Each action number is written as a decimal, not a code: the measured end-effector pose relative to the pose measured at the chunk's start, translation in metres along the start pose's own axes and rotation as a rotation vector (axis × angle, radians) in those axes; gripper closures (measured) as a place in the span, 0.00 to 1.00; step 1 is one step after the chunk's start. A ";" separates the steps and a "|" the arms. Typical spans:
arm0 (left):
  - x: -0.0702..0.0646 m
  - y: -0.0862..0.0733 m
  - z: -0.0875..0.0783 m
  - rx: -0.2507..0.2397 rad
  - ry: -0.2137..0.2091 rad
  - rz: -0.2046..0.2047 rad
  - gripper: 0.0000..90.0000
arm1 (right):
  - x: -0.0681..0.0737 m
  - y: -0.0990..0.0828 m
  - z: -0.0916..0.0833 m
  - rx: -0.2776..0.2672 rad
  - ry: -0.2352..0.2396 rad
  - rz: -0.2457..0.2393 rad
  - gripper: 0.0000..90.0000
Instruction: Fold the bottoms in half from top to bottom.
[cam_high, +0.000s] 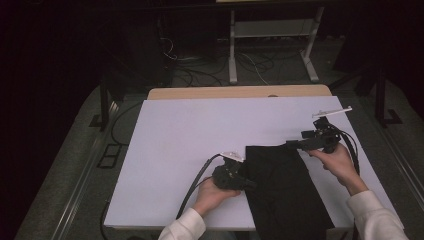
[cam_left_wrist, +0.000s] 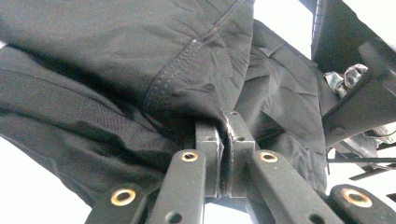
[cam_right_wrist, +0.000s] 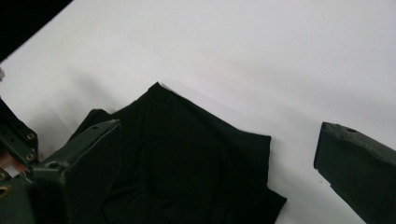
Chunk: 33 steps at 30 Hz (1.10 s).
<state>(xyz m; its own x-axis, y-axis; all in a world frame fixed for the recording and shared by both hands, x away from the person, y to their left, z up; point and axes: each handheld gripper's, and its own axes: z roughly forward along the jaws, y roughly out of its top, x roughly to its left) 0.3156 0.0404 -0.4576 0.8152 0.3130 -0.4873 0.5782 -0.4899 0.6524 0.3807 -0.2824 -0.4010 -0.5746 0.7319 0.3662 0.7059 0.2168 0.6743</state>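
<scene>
- The desk (cam_high: 200, 130) has a white top, and it carries one black cloth (cam_high: 285, 190) at the near right part; the rest of the top is bare.
- The cloth lies as a long folded strip. Its far end sits between the two grippers, and its near end hangs a little over the near edge of the desk. In the left gripper view a stitched seam (cam_left_wrist: 187, 60) runs across the fabric, so I judge it is a garment, maybe trousers.
- The left gripper (cam_high: 245, 179) is at the left edge of the cloth. Its jaws are pressed nearly together and they pinch a fold of the fabric (cam_left_wrist: 225, 122).
- The right gripper (cam_high: 292, 144) is at the far right corner of the cloth. Its jaws stand wide apart and hold nothing; the cloth lies below and between them (cam_right_wrist: 187, 168), not touched.
- My judgement of the progress: the folding seems well advanced, because the cloth is already narrow and layered. What is left is probably one more fold along the length. For this the right jaws must first take the far corner, and the far end must come toward the near end.
</scene>
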 end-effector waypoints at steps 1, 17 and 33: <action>0.000 0.000 0.000 0.001 0.000 -0.001 0.95 | -0.001 0.001 0.001 0.003 -0.001 0.000 0.02; 0.001 0.000 0.001 0.003 0.002 -0.003 0.95 | -0.020 0.011 0.022 0.041 -0.004 0.036 0.02; 0.001 0.000 0.001 0.002 0.001 -0.004 0.95 | -0.027 0.006 0.044 0.101 0.010 0.062 0.05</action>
<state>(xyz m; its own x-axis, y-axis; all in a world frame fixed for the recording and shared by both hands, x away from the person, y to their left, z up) 0.3161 0.0399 -0.4586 0.8130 0.3157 -0.4893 0.5812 -0.4907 0.6491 0.4180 -0.2723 -0.4350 -0.5324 0.7394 0.4120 0.7779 0.2355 0.5827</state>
